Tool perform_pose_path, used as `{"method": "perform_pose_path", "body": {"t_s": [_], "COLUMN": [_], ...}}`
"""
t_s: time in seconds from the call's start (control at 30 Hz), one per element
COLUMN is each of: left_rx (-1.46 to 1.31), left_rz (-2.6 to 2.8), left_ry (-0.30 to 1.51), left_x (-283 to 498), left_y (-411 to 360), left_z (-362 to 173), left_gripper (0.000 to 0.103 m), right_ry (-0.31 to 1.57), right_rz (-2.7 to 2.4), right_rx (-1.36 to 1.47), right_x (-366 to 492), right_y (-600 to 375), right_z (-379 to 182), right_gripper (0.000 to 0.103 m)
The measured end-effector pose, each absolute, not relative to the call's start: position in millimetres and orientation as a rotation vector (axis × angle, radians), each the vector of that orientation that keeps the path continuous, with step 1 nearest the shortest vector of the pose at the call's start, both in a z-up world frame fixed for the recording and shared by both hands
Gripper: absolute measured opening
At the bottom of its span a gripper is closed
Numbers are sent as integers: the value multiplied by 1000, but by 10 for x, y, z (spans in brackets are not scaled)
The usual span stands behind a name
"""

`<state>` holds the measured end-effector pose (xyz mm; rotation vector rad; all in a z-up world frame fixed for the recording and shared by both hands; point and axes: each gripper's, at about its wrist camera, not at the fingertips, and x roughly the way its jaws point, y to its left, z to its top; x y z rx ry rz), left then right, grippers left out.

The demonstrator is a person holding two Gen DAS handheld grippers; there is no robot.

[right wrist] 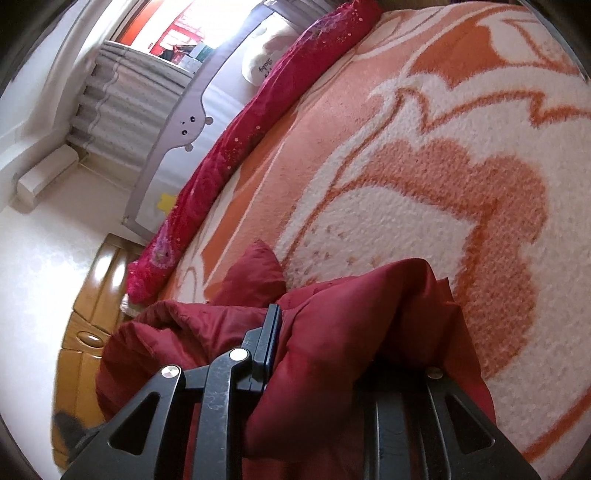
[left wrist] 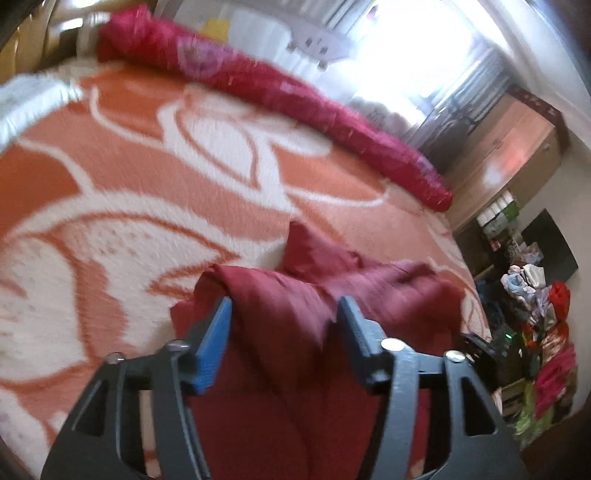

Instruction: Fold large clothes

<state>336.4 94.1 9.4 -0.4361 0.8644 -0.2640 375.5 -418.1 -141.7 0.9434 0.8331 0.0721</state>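
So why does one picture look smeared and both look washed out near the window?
Left wrist view: motion blur smears the orange blanket, and the window is blown out white. Right wrist view: sharper, but its window glares too; both bend at the edges.

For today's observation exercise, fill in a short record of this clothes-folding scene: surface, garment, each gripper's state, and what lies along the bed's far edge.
surface: bed under an orange and white blanket
garment: dark red garment, bunched at the near edge
left gripper: open, garment between its fingers, pads apart
right gripper: shut on the garment, which drapes over one finger
far edge: long crimson bolster
beyond: grey bed rail
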Motion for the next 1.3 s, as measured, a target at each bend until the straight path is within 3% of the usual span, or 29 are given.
{"method": "perform_pose_path", "body": {"t_s": [0.2, 0.5, 0.67, 0.73, 0.8, 0.93, 1.1, 1.3], "left_rx": [-357, -116, -110, -102, -102, -104, -109, -167], "left_rz": [-414, -338, -272, -260, -251, -243, -249, -246], "left_ry": [865, 1053, 1068, 1068, 1067, 1070, 1080, 1061], "left_x": [3020, 3302, 3499, 3524, 3539, 3543, 3581, 3668], "left_y": [587, -330, -349, -354, -342, -375, -355, -127], "left_z": [275, -477, -595, -595, -613, -651, -641, -599], "left_gripper": [61, 61, 61, 61, 61, 61, 61, 56], "right_ry": [860, 911, 796, 723, 656, 740, 943, 1030], "right_rz": [54, 106, 208, 191, 176, 264, 325, 252], "right_rx": [893, 942, 941, 863, 776, 557, 306, 303], "right_x": [3866, 3893, 3618, 3404, 3217, 3185, 3418, 3622], "right_y": [-4102, -4201, -4367, -4336, -4246, -3723, -3050, -3097], "right_z": [-1393, -1267, -660, -391, -220, -180, -588, -999], "right_gripper": [23, 29, 46, 65, 70, 70, 68, 67]}}
